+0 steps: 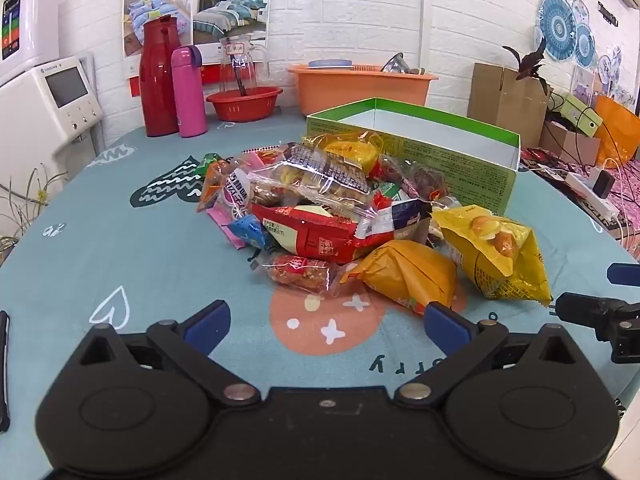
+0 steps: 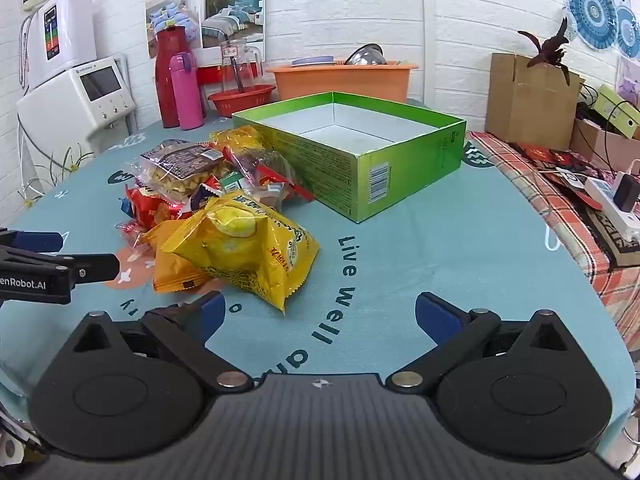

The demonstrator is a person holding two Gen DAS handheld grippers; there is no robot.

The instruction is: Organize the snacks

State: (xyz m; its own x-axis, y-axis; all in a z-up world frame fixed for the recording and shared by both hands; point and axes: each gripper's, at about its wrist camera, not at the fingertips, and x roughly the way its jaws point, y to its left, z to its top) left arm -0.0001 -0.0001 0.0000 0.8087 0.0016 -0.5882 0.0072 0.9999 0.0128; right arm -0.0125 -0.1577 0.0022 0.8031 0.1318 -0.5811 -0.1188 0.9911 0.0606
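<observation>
While my left gripper (image 1: 326, 318) and right gripper (image 2: 320, 312) hover low over the teal tablecloth (image 2: 460, 256), both are spread wide and hold nothing. Nearest lie a yellow chip bag (image 2: 244, 248) and an orange packet (image 1: 404, 270), fronting the snack pile (image 1: 316, 196). Beyond, touching the pile's far right side, stands the open green box (image 2: 360, 148).
</observation>
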